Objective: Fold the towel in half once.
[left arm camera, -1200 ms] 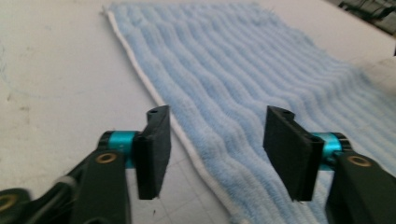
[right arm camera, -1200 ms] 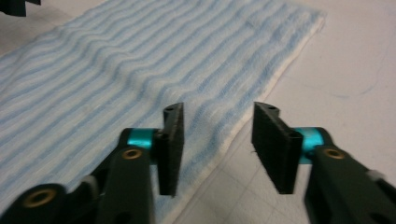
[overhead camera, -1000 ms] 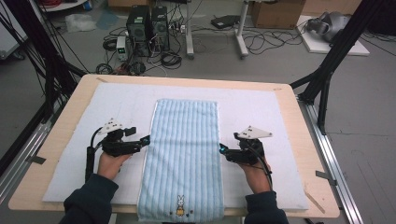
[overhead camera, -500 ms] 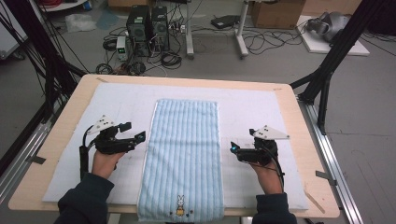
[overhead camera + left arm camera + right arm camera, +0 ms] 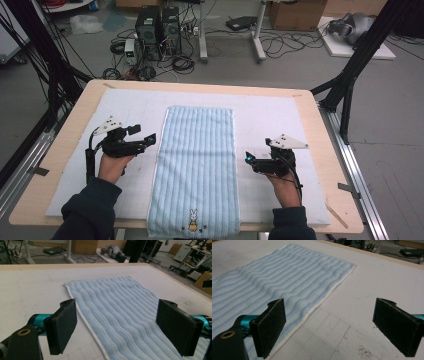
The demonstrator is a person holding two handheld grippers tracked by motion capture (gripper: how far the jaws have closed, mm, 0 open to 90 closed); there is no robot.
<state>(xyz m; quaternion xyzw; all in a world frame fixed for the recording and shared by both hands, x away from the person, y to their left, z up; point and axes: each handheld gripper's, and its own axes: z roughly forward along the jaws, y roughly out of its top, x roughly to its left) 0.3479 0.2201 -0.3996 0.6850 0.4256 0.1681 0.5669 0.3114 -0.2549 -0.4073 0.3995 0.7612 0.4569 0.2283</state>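
Note:
A light blue striped towel (image 5: 197, 165) lies flat down the middle of the white mat (image 5: 280, 115), with a rabbit motif (image 5: 192, 220) at its near end, which hangs over the table's front edge. My left gripper (image 5: 150, 139) sits just left of the towel's left edge, pointing at it. It is open, and between its pads (image 5: 62, 327) lie the towel (image 5: 120, 305) and its white hem. My right gripper (image 5: 248, 159) is a short way off the towel's right edge. Its jaws have just been opening and stand wide (image 5: 332, 326) over bare mat, beside the towel (image 5: 274, 280).
The mat covers most of the wooden table (image 5: 325, 150). Black frame posts (image 5: 350, 85) stand at the table's corners, and metal rails run along both sides. Computer towers (image 5: 157, 27) and cables lie on the floor beyond the far edge.
Both grippers have drawn back a little from the towel's side edges, the left one to the left and the right one to the right. The towel has stayed flat.

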